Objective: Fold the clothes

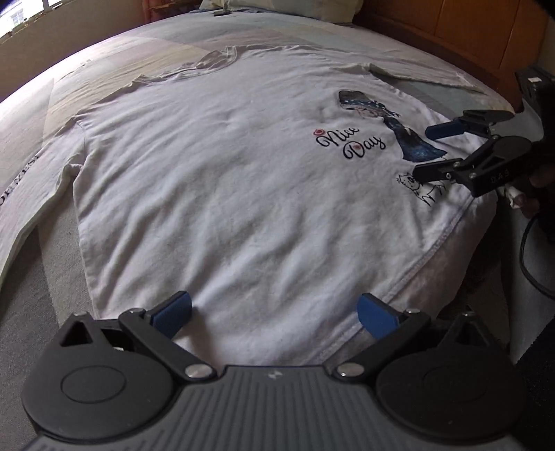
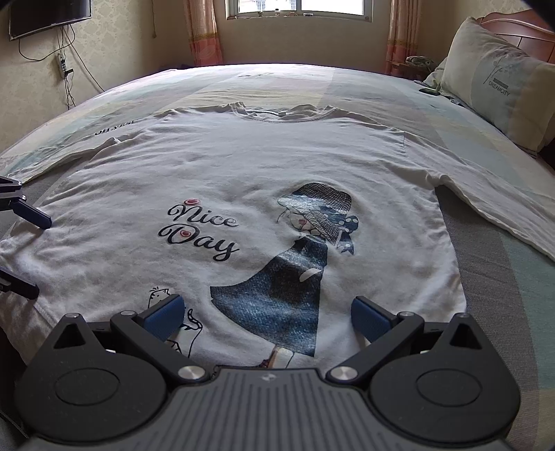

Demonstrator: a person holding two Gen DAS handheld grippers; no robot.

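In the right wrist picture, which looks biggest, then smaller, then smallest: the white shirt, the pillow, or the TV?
1. white shirt
2. pillow
3. TV, though it is cut off and farther away, so its true size is unsure.

The shirt [image 2: 242,166] is soft white cloth with small wrinkles. The bed [image 2: 503,277] has a smooth cloth sheet. The headboard [image 1: 468,31] is shiny brown wood. Both grippers are dull black plastic with shiny metal screws and blue rubbery pads [image 1: 376,314].
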